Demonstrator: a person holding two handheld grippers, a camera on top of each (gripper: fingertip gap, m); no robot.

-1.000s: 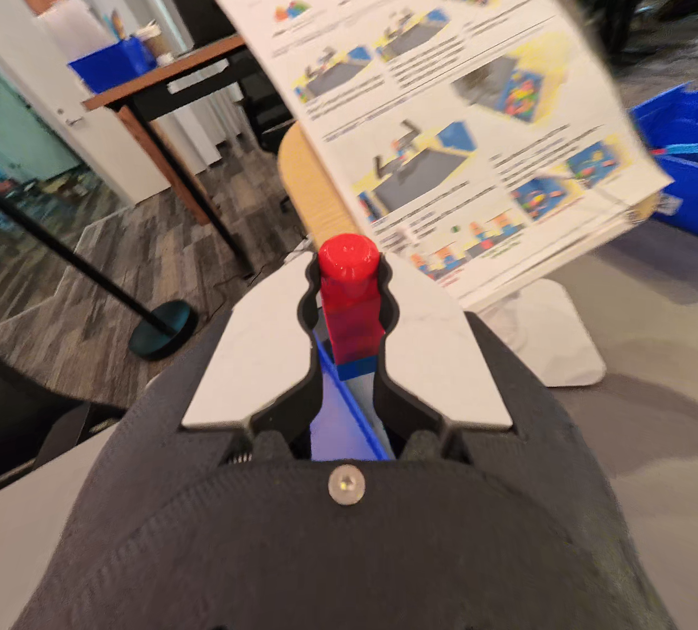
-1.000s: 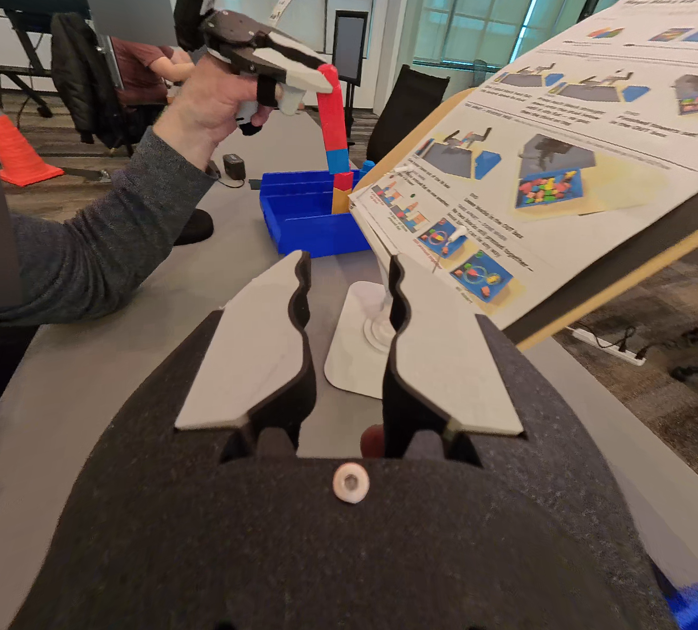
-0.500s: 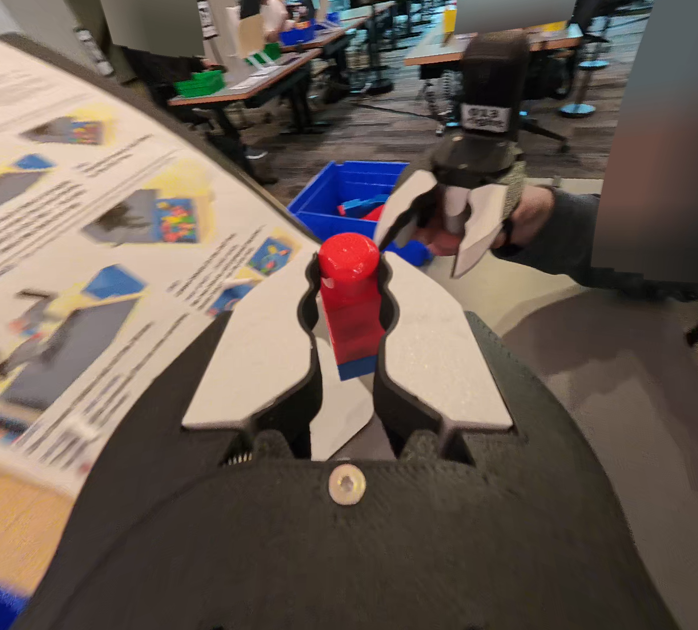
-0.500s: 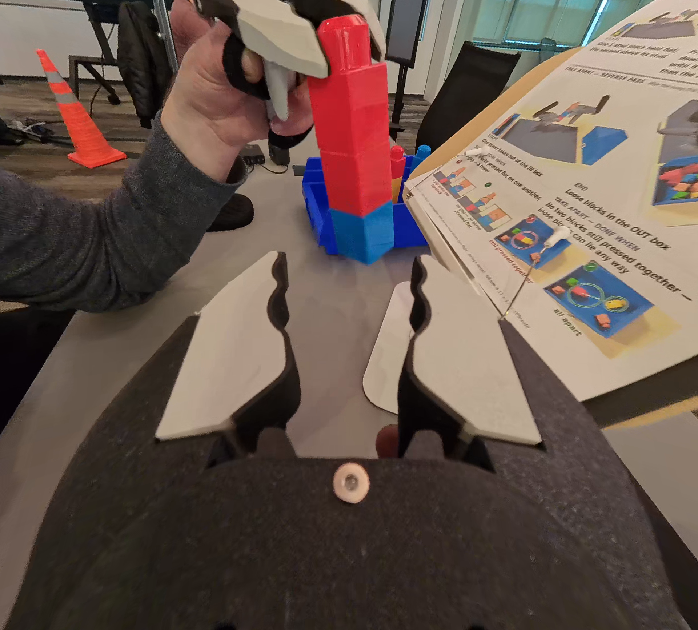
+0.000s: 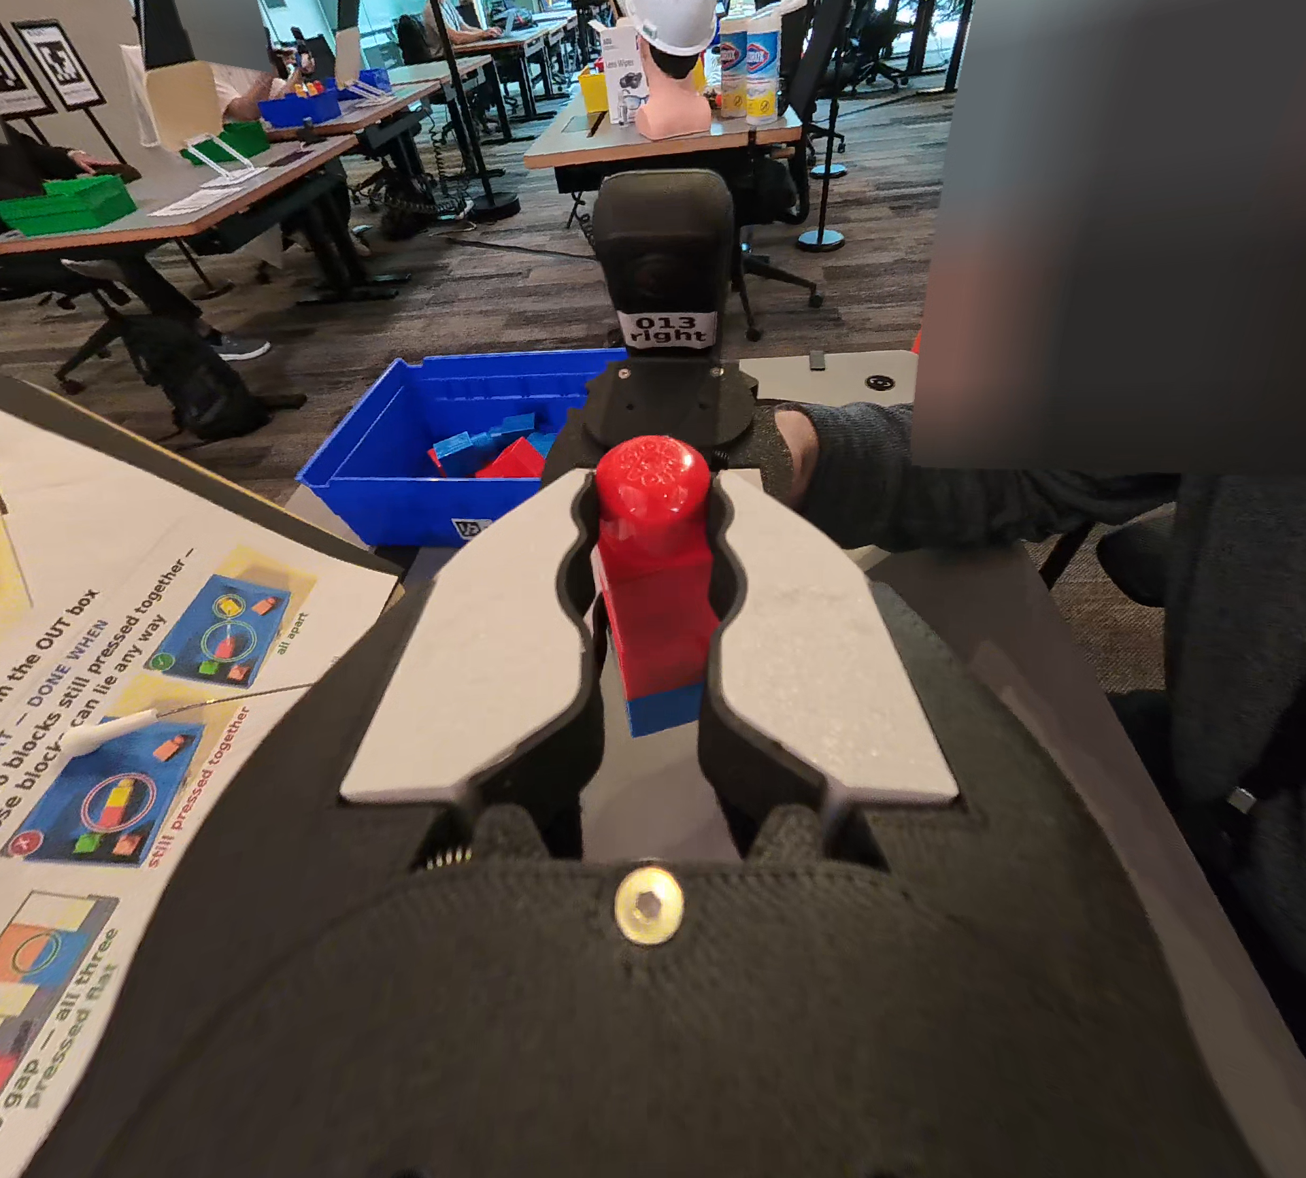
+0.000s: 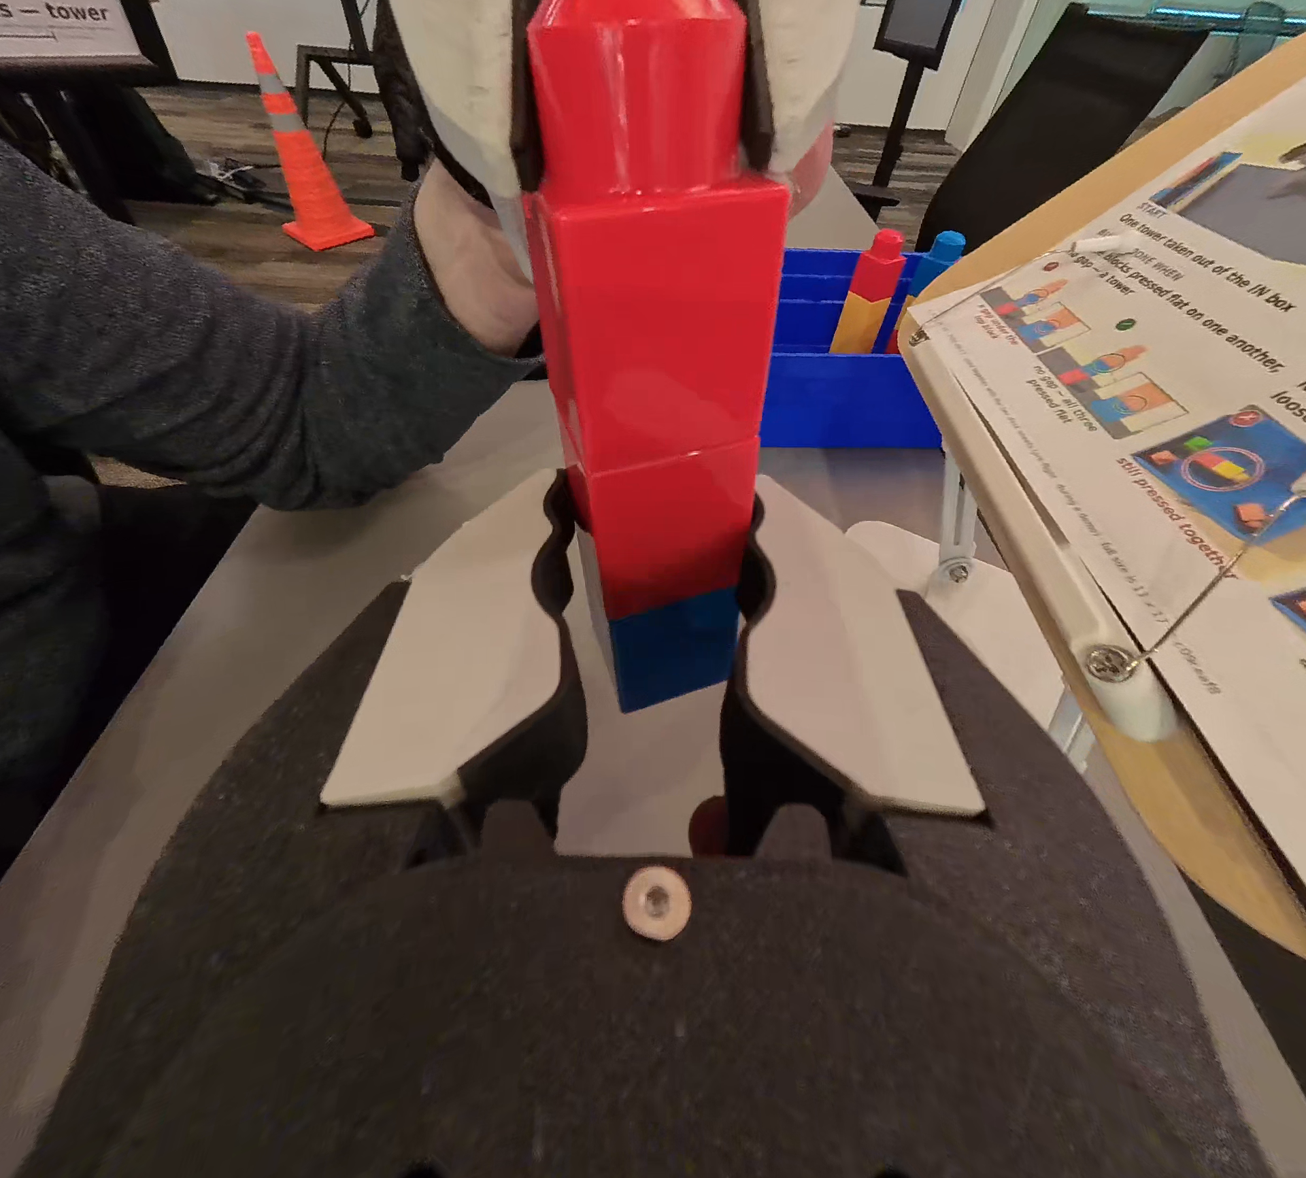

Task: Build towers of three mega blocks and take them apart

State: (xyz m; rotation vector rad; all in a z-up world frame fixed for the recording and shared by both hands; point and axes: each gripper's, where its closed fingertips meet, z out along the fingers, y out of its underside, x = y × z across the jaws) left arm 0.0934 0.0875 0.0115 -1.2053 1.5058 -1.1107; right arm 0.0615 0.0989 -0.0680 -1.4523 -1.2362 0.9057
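A tower (image 6: 657, 310) of two red blocks over a blue block hangs above the grey table (image 6: 318, 579). My left gripper (image 5: 650, 480) is shut on its top red block, whose round stud (image 5: 654, 473) sticks out past the fingers. In the right wrist view the left gripper (image 6: 643, 176) comes in from above. My right gripper (image 6: 654, 494) has its fingers on either side of the lower red block and the blue block (image 6: 671, 656). A thin gap shows on the left side. The right gripper's body (image 5: 664, 395) shows behind the stud, with its fingertips hidden.
A blue bin (image 5: 374, 480) with loose blocks sits behind the right gripper. Another blue bin (image 6: 841, 409) holds standing towers (image 6: 876, 289). A tilted instruction board (image 6: 1131, 367) stands to the right and also shows in the left wrist view (image 5: 106, 649). An orange cone (image 6: 304, 155) stands on the floor.
The left gripper swung the tower round toward the right gripper. The right gripper moved in, so its fingers now flank the tower's lower end, a little narrower than before.
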